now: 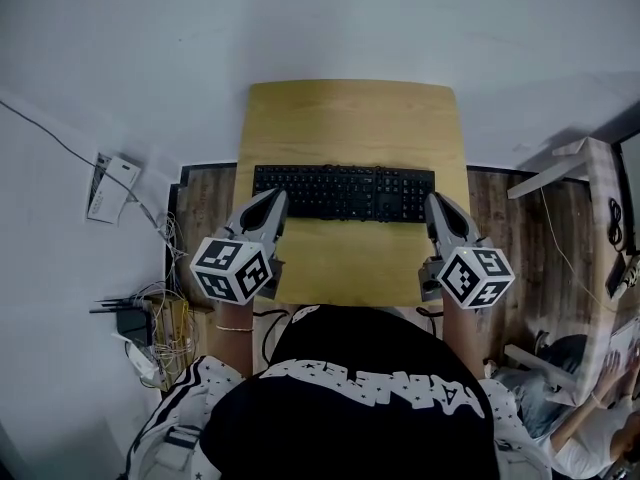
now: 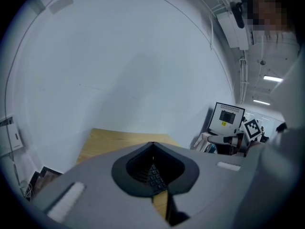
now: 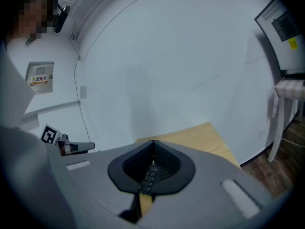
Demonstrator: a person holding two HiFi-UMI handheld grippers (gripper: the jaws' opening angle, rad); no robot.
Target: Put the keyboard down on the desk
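I'm looking into an office or lab-style workroom. A small wooden desk (image 1: pixel 350 118) stands against a plain white wall (image 1: pixel 300 18) and carries a black keyboard (image 1: pixel 343 192). On the wood-look floor (image 1: pixel 205 193) to its left lies a tangle of cables (image 1: pixel 165 313). At the right edge a person (image 1: pixel 590 433) is at a second desk (image 1: pixel 598 218), a white one. The left gripper view shows me ceiling strip lights (image 2: pixel 272 78) and a white unit (image 2: pixel 228 119) with a small screen.
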